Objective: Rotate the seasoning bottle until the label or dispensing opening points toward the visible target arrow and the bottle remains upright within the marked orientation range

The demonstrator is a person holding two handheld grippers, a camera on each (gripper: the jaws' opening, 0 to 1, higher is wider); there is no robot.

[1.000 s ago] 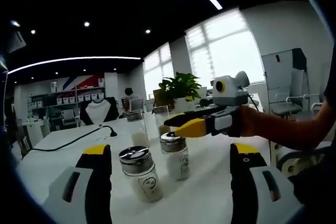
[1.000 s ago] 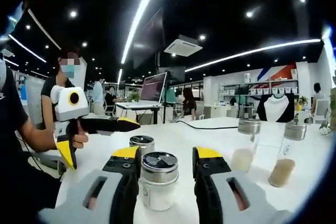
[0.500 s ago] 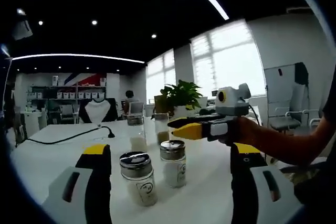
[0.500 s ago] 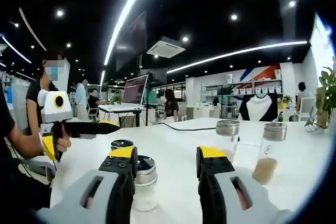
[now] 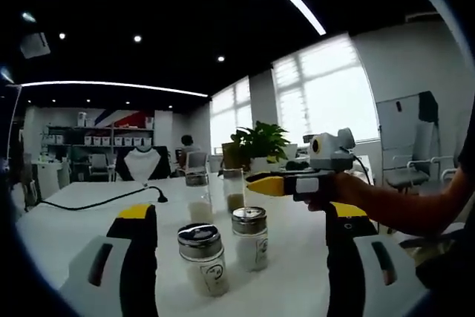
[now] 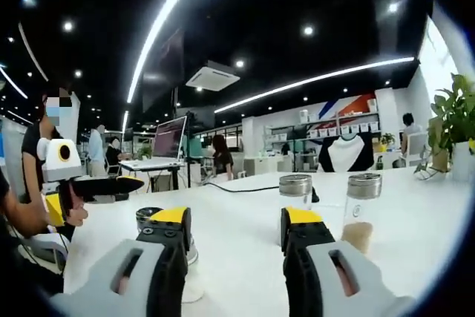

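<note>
Between left gripper [image 5: 241,217] jaws, seasoning bottle [image 5: 202,257] upright, untouched, second bottle [image 5: 250,237] beside

Open-plan office or showroom, probably: long white table [image 6: 415,220], far shelves of white boxes [image 5: 111,139], a lit computer monitor [image 6: 169,139], large bright windows [image 5: 334,102].

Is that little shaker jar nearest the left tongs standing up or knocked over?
Standing upright. In the left gripper view the shaker jar rests on its base on the white table, metal cap on top, apart from the open left tongs.
</note>
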